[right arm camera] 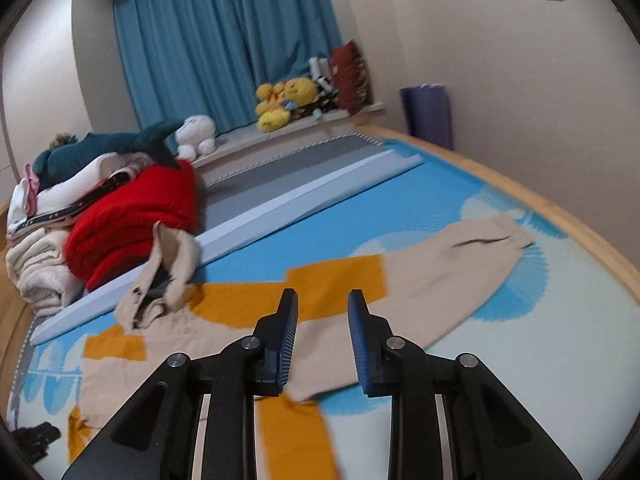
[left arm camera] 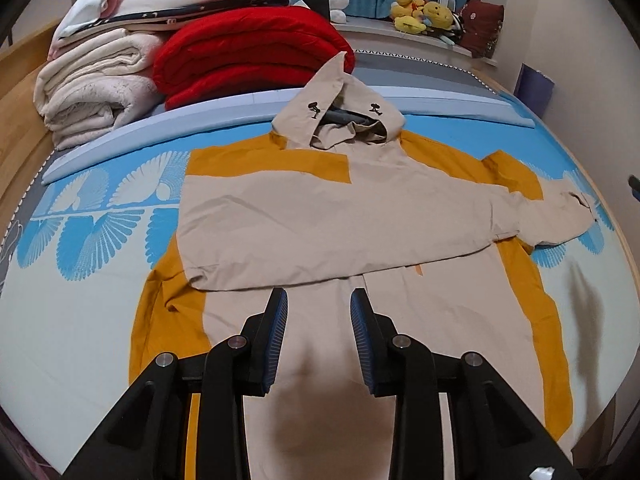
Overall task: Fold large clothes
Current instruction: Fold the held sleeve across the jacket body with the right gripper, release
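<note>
In the left wrist view a beige and mustard hooded jacket [left arm camera: 340, 216] lies spread on the bed [left arm camera: 80, 280], hood towards the stacked red blanket [left arm camera: 248, 56] and white blankets [left arm camera: 92, 92]. One sleeve is already folded across the chest, its cuff ending near the jacket's left edge in this view; the other sleeve [left arm camera: 552, 212] reaches out to the right, unfolded, and the body below it is not yet folded, so the task looks early: one fold made, several left. The left gripper [left arm camera: 319, 300] hangs above the lower body of the jacket, jaws a narrow gap apart, nothing between the pads and no cloth touched. In the right wrist view, somewhat blurred, the jacket [right arm camera: 200, 328] lies below with the outstretched sleeve [right arm camera: 460, 256] running towards the bed's wooden edge. The right gripper [right arm camera: 323, 300] is above it, jaws partly parted and empty, holding and touching nothing.
</note>
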Available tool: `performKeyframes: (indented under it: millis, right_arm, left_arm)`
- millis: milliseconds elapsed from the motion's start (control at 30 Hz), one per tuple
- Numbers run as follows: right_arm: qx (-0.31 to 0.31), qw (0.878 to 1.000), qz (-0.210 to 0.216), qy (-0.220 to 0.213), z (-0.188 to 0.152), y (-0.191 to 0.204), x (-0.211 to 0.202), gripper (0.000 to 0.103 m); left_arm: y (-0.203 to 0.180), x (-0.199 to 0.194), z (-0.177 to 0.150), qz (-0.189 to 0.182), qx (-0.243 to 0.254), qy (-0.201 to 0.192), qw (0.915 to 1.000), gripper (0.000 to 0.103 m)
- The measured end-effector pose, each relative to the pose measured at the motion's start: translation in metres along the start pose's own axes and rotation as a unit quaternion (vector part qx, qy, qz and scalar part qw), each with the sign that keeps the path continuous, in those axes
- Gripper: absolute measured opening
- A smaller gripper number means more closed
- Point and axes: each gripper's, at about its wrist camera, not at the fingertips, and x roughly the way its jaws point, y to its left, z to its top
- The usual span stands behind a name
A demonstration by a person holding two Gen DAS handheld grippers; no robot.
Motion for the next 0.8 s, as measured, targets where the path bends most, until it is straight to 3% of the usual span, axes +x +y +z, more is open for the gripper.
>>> performKeyframes:
  millis: [267,333,533,800]
  right_arm:
    - [0.057,0.997,-0.051,-0.012,0.012,-0.112,0.020,0.026]
    - [0.081,0.995,-0.055,-0.001,0.014,-0.134,0.034,0.017]
    - [0.156,0.985,-0.038,0.064,0.004,-0.179,0.100,0.018]
    - [0.238,0.965,-0.041,0.102,-0.019,-0.220,0.167,0.020]
  left_arm:
    - [-0.015,0.022,0.009,-0.009,0.015,0.006,0.9998,0.030]
    - [-0.020,0.032,0.013,-0.010,0.027,0.010,0.9995,0.030]
    - [-0.028,0.060,0.019,-0.015,0.041,0.029,0.9986,0.030]
    - [-0.040,0.083,0.020,-0.025,0.052,0.043,0.9974,0.030]
